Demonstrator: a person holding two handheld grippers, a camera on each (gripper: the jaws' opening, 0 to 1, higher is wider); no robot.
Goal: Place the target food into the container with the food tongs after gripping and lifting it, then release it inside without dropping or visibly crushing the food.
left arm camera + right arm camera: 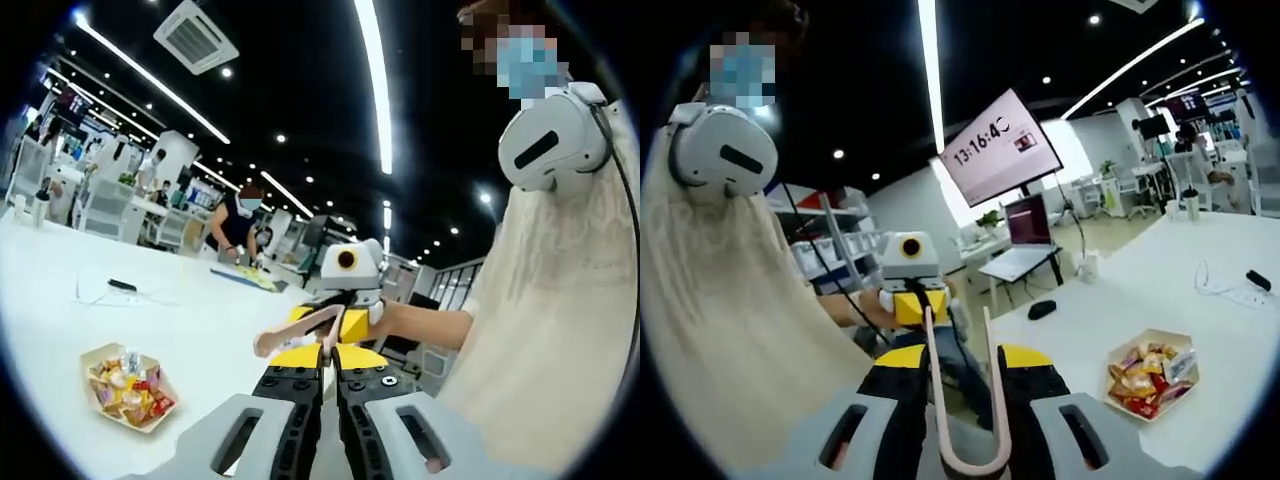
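A paper container (128,388) of wrapped snacks sits on the white table (60,330), to the lower left of my left gripper (328,372), whose jaws are shut with nothing between them. My right gripper (960,355) is shut on pink food tongs (986,400); their two arms stand apart and point forward, with no food between them. The same container (1150,372) lies to the lower right on the table (1110,300). The right gripper (335,335) with the tongs (295,330) faces the left gripper, and the left gripper (912,300) shows beyond the tongs' tips.
The person holding both grippers stands close, with a white headset (720,150). A black device with cables (122,285) lies on the table. A mouse (1042,309), a laptop (1020,262) and a clock screen (1002,145) are behind. Another person (238,222) works at a far table.
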